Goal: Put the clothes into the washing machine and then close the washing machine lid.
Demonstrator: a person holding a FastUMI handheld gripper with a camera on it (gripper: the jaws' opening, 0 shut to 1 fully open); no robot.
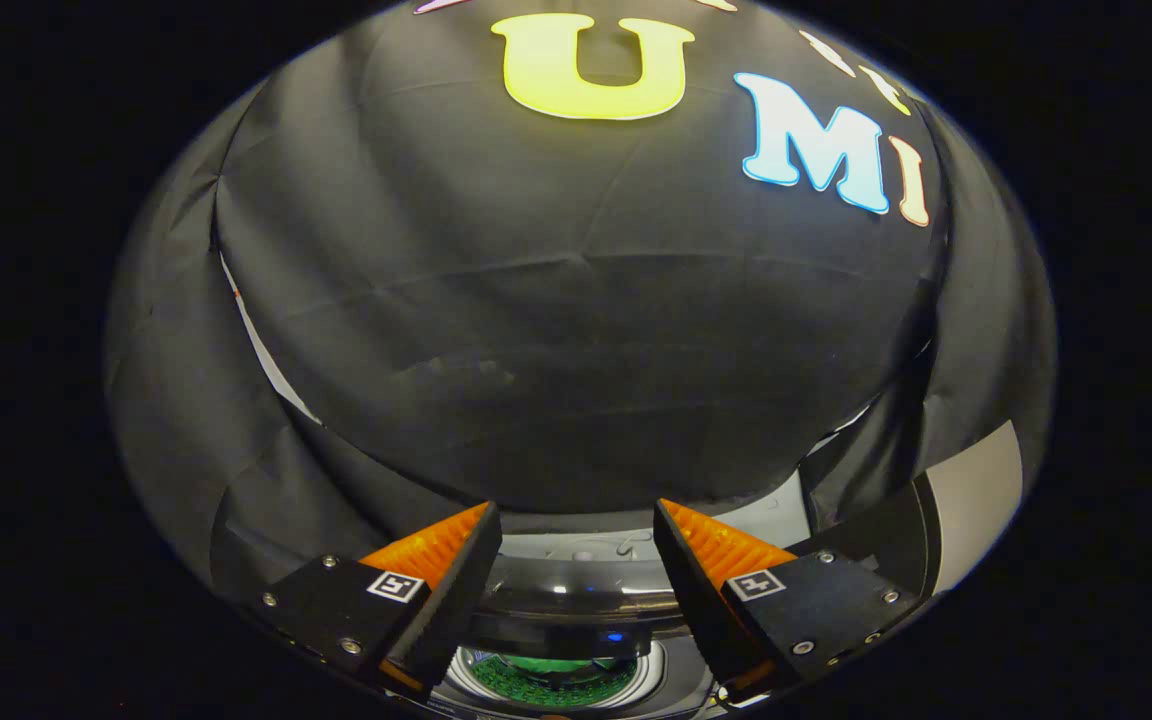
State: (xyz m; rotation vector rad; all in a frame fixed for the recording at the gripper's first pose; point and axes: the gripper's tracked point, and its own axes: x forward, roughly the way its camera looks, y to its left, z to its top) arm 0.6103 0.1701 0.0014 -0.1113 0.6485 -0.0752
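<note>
Jaws (576, 560) stand wide apart with nothing held between them; the two fingers (431, 565) point out over the washing machine (576, 600), which sits low in the gripper view, just ahead of and beneath the fingertips. Between the fingers a glossy curved band of the machine's top shows, with a small blue light on it, and below that a round opening (551, 675) in which something green (546, 670) lies. That green mass is most likely clothing already in the drum, though it is too small and too cropped to be sure; it could also be part of the drum's inside.

As a judgement from this single view, the loading step looks done or nearly so, since the fingers carry nothing and no loose garment shows near the machine. The lid looks not yet closed, because the opening is plainly visible from above. What remains, then, is probably to find the lid's edge and bring it down.

Much is hard to make out. The lid itself cannot be picked out with confidence: the pale panel (771, 520) behind the right finger and the dark-and-light slab (976, 490) farther right may belong to it or to the machine's body. The machine's near side is cut off beneath the fingers, so whether any clothes wait outside cannot be told. The booth's dark cloth wall (556, 330) rises beyond.
</note>
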